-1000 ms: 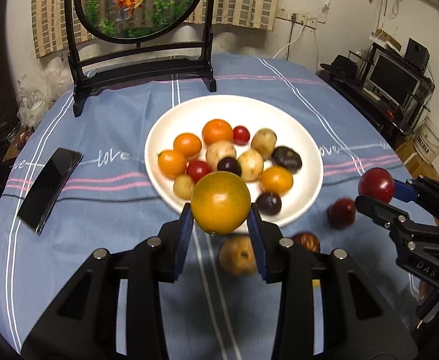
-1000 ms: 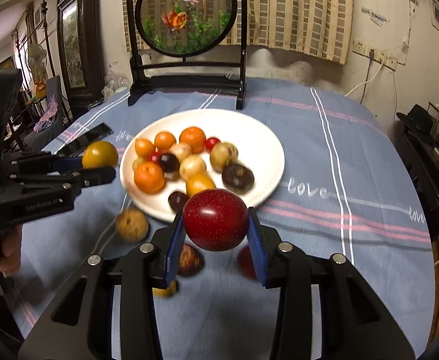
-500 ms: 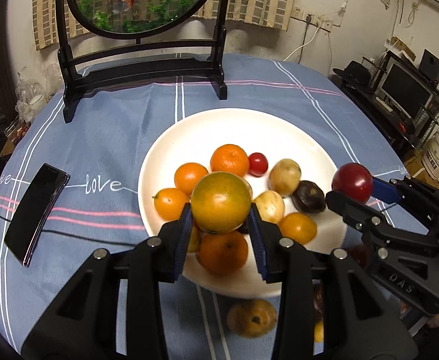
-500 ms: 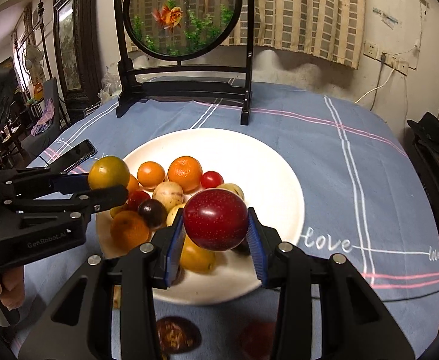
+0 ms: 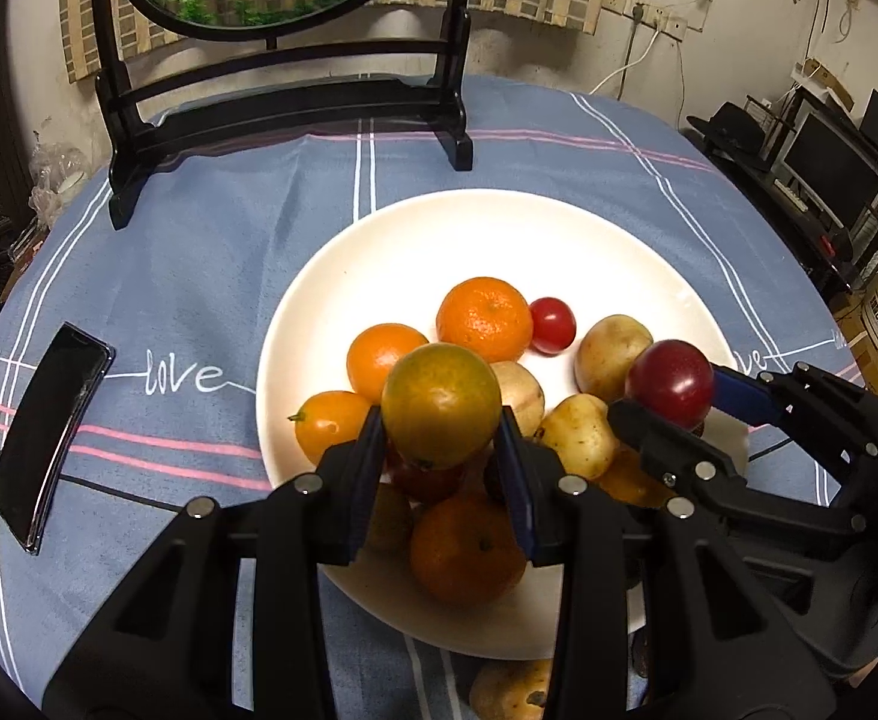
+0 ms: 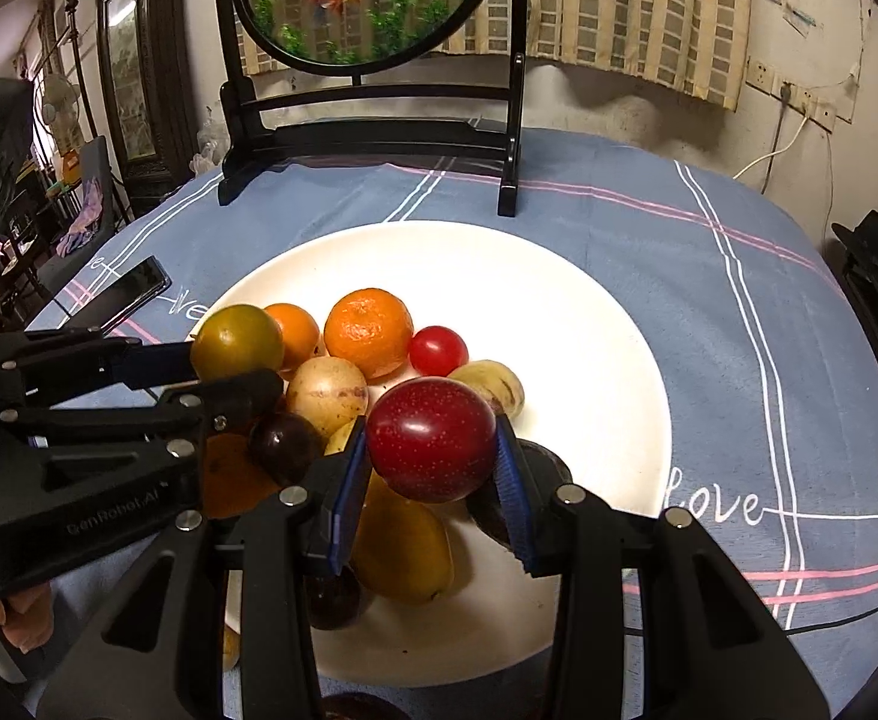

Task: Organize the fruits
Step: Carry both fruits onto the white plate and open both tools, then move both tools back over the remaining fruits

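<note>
My left gripper (image 5: 440, 450) is shut on a yellow-green orange (image 5: 440, 405) and holds it above the fruit heaped on the white plate (image 5: 439, 228). My right gripper (image 6: 432, 483) is shut on a dark red plum (image 6: 431, 438), also over the plate (image 6: 589, 360). In the left wrist view the right gripper (image 5: 670, 399) comes in from the right with the plum (image 5: 668, 381). In the right wrist view the left gripper (image 6: 231, 363) reaches in from the left with the orange (image 6: 236, 342). Several oranges, a cherry tomato (image 5: 551, 324), pale round fruits and dark plums lie on the plate.
A black phone (image 5: 48, 432) lies on the blue striped cloth left of the plate. A round fish picture on a black stand (image 5: 282, 102) stands behind it. One brownish fruit (image 5: 511, 690) rests on the cloth at the plate's near rim. Shelves with electronics (image 5: 829, 168) stand far right.
Both grippers have moved forward and down with their fruit, from over the cloth in front of the plate to above the fruit on it. The loose fruits on the cloth have slid toward the frame bottom.
</note>
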The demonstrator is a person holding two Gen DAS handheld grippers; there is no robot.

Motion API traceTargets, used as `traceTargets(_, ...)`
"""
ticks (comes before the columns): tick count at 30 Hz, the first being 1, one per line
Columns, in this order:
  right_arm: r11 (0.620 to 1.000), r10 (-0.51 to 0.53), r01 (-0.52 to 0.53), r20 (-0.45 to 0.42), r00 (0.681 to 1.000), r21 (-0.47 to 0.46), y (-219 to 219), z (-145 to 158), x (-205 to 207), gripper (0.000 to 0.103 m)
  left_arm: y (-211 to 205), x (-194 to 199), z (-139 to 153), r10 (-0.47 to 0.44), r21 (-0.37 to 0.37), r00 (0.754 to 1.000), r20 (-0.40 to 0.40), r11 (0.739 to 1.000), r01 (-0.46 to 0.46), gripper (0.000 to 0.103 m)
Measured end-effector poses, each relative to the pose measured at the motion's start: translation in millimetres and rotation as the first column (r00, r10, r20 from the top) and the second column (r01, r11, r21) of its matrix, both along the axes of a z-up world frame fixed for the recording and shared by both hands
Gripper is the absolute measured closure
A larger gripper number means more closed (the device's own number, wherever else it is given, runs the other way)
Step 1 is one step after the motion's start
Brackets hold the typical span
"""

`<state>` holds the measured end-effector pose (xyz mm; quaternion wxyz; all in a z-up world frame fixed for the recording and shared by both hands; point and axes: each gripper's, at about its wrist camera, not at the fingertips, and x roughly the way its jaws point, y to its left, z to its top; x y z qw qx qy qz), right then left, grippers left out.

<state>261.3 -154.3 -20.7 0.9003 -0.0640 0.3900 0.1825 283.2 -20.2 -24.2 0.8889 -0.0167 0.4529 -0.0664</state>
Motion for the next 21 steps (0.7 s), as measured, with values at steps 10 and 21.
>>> traceTargets(10, 0.999, -0.034, 0.033, 0.014, 0.999, 0.026, -11, 10, -9, 0.044, 9, -13, 17, 0.063, 0.019, 0.996, 0.056, 0.998, -0.064, 0.042)
traceTargets(21, 0.995, -0.038, 0.037, 0.017, 0.999, 0.094, -37, 21, -68, 0.041, 4, -79, 42, 0.015, 0.052, 0.989, 0.148, 0.998, -0.023, 0.027)
